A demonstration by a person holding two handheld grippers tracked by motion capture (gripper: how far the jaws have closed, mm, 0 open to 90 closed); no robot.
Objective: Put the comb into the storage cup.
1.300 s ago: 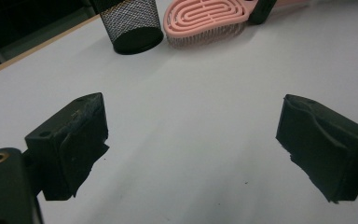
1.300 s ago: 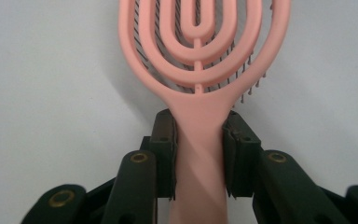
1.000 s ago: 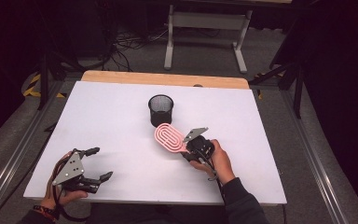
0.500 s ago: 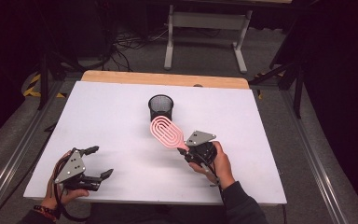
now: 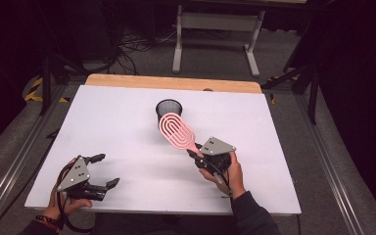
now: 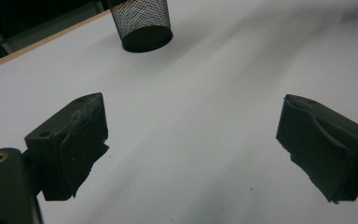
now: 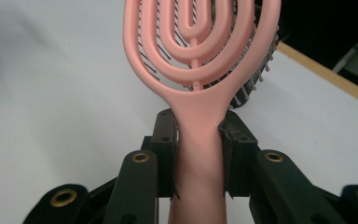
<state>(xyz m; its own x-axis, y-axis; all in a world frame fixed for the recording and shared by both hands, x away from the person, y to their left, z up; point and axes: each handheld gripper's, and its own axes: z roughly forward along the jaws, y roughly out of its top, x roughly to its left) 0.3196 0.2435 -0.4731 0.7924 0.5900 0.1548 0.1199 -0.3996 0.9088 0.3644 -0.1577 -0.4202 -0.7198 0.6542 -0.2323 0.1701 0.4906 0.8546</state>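
High view: the right gripper (image 5: 194,152) is clamping the handle of the pink hairbrush (image 5: 176,130), holding it lifted off the table (image 5: 127,117), near the middle and toward the near edge. The brush head is tilting up and away, overlapping the black mesh cup (image 5: 169,108) that is standing toward the far edge, centre. Right gripper view: both pads are pressing the pink handle from either side; the looped, slotted head is rising straight ahead with dark bristles showing behind it. The left gripper (image 5: 101,171) is sitting at the near left corner of the table, jaws spread wide with nothing between them. Left gripper view: bare white surface is lying between the jaws, mesh cup far ahead.
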